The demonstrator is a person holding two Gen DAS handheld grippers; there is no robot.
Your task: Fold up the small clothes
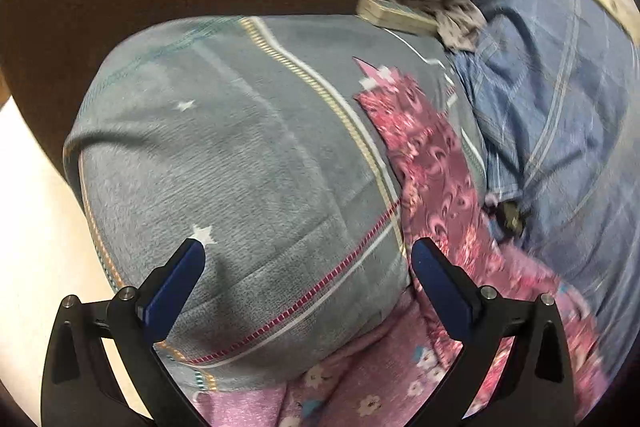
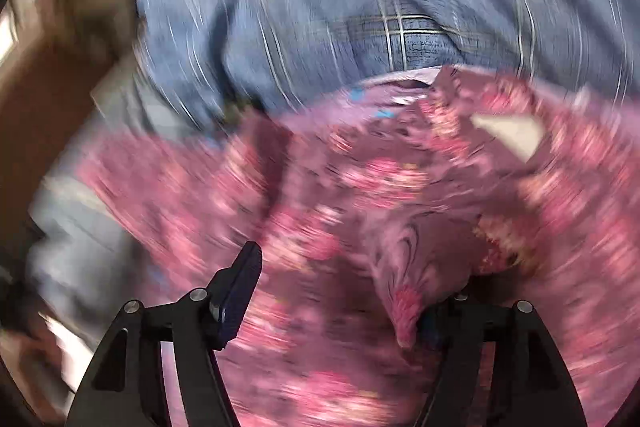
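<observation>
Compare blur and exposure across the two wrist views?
Left wrist: mostly sharp on the grey blanket, smeared toward the blue checked cloth, blown-out white at the left edge. Right wrist: heavy swirling blur over the pink floral garment; only the right gripper stays crisp.

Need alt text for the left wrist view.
The open left gripper hovers over a grey cushion with stars and stripes. A pink patterned cloth lies along its right edge, with blue checked fabric beyond.
</observation>
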